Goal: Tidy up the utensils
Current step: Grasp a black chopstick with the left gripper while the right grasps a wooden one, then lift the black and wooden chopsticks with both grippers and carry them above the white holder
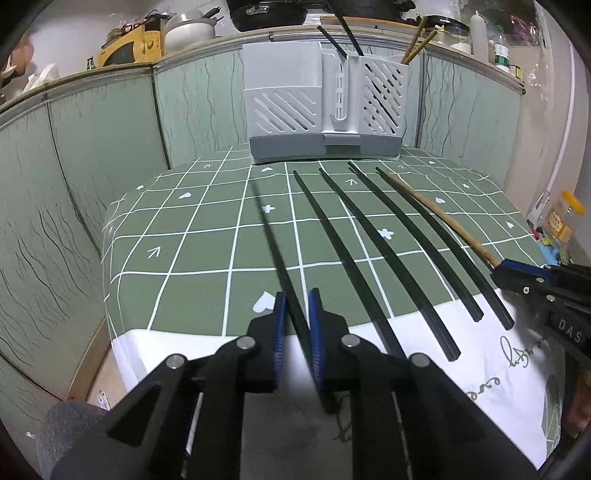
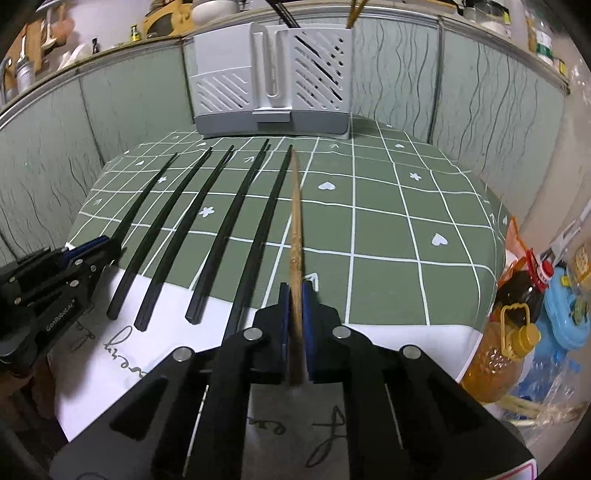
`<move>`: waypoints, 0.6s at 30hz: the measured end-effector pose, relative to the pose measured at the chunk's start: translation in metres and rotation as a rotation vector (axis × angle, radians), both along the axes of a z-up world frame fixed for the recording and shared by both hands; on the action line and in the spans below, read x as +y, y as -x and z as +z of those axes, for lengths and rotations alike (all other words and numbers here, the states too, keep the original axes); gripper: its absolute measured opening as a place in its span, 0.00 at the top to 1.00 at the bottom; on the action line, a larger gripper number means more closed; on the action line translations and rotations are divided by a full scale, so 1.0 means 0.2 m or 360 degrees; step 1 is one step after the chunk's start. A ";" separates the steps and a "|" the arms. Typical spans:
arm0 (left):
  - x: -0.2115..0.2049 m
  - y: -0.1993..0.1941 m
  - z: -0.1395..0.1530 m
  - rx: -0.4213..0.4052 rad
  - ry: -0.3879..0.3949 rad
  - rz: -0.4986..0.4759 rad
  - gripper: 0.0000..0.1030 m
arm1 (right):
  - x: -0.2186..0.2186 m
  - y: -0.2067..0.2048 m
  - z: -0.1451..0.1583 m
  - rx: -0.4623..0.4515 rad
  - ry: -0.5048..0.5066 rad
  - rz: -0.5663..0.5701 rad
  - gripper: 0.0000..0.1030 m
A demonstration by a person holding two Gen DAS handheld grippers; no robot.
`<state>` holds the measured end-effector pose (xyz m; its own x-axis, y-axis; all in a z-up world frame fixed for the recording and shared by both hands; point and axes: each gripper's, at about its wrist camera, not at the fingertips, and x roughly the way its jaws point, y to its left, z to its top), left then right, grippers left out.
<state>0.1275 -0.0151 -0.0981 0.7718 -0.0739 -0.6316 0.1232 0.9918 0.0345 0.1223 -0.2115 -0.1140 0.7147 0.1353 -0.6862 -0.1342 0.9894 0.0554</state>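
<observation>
My left gripper (image 1: 295,295) is shut on a black chopstick (image 1: 275,240) that points toward the grey utensil holder (image 1: 321,103) at the back of the table. My right gripper (image 2: 294,288) is shut on a wooden chopstick (image 2: 296,221), also seen in the left wrist view (image 1: 439,218). Several more black chopsticks (image 1: 369,251) lie side by side on the green checked tablecloth (image 1: 203,240) between the two grippers. The holder (image 2: 269,81) holds black chopsticks (image 1: 334,40) and wooden chopsticks (image 1: 419,44) in its right compartments.
A green patterned wall panel (image 1: 92,147) curves around the table's left and back. Pots and jars (image 1: 192,26) stand on the ledge above. Oil bottles (image 2: 502,347) and a blue item (image 2: 565,310) stand off the table's right edge.
</observation>
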 end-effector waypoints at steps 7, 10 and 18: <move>0.07 -0.02 0.02 0.0036 0.0073 0.0017 0.94 | -0.02 0.01 0.01 0.0012 -0.0040 -0.0007 0.94; 0.09 -0.02 0.03 0.0046 0.0083 0.0020 0.94 | -0.04 0.01 0.03 0.0001 -0.0052 -0.0014 0.94; 0.15 0.01 0.14 0.0016 0.0145 -0.0002 0.94 | -0.08 0.03 0.12 -0.0042 -0.0087 -0.0023 0.94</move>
<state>0.1256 0.0141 -0.0693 0.7653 -0.1322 -0.6299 0.1243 0.9906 -0.0569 0.1159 -0.2277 -0.0895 0.7344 0.1616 -0.6592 -0.1221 0.9869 0.1059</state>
